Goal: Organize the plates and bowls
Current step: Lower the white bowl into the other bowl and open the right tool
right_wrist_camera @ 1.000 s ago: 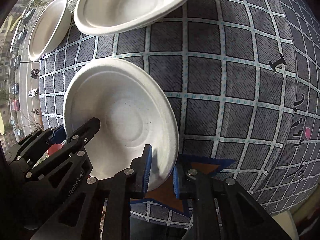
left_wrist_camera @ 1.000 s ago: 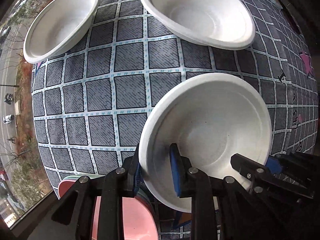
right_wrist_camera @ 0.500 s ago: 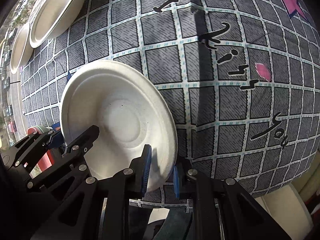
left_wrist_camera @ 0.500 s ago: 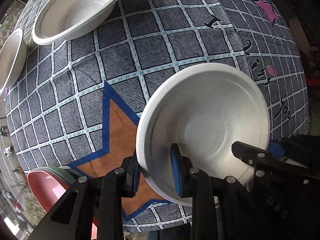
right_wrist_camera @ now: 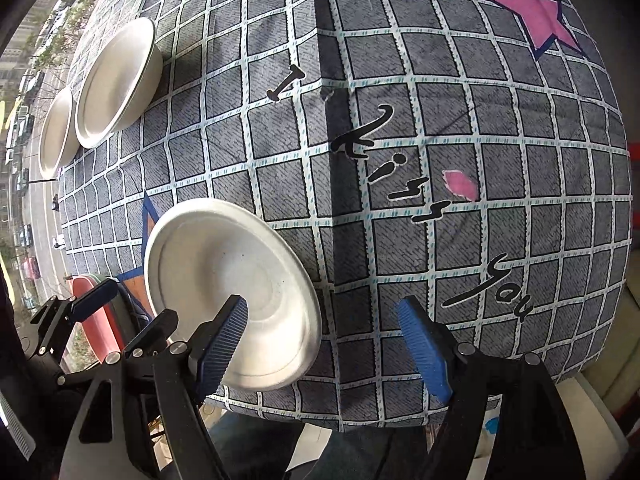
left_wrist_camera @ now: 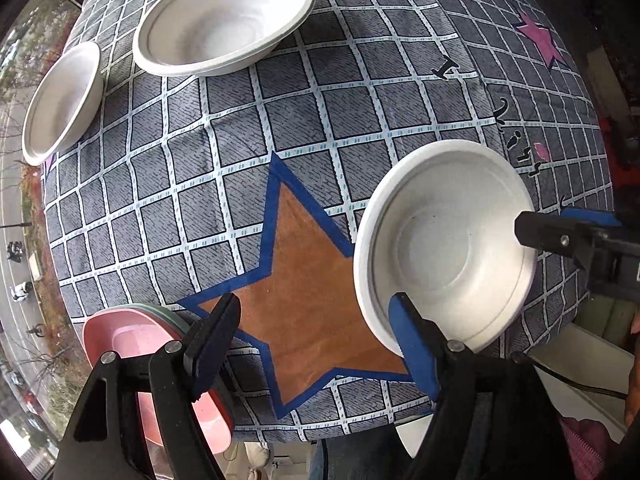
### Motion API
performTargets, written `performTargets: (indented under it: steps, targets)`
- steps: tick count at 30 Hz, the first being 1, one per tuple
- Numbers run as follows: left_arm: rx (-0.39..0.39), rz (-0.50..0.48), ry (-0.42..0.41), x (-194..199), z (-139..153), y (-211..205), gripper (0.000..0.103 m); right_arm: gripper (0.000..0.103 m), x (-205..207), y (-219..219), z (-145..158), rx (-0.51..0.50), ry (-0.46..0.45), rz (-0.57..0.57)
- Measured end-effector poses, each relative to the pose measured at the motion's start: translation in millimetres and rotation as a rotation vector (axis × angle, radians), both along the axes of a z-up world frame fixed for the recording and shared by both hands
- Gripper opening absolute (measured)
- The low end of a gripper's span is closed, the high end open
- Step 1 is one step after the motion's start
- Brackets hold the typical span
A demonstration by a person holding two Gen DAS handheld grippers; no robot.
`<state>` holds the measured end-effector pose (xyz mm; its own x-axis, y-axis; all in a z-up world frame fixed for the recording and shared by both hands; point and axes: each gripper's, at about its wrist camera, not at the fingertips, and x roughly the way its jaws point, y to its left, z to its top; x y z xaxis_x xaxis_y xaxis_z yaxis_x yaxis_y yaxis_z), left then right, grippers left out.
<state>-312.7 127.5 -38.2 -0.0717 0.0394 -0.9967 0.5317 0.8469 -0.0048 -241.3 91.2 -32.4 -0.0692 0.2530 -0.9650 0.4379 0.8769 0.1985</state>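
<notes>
Now both grippers are opening: the left gripper (left_wrist_camera: 312,344) and the right gripper (right_wrist_camera: 324,340) spread their fingers, pinching nothing. The bowl (left_wrist_camera: 444,244) sits free on the checked cloth (left_wrist_camera: 240,184) near its front edge, beside the orange star (left_wrist_camera: 308,276); two more bowls (left_wrist_camera: 224,20) lie far back.

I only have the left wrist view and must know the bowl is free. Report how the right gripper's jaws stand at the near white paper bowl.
Observer: The right gripper has its jaws opening and wide apart. The rim of the round white paper bowl lies between them, and neither pad presses on it.
Operator: Tell me what lies under its outer finger.
Observer: Only the grey checked tablecloth, bare there except for black lettering that ends in "you".
</notes>
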Motion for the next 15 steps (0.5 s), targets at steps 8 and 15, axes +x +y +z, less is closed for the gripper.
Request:
performTargets:
  steps: [8,15]
  targets:
    - [-0.023,0.161,-0.083,37.7,29.4,26.8,0.08,0.079,18.4,-72.6,28.4,-0.021,-0.016,-0.027]
    - [-0.041,0.323,-0.17,90.6,57.7,46.7,0.08,0.079,77.8,-94.8,51.4,-0.056,-0.053,0.047]
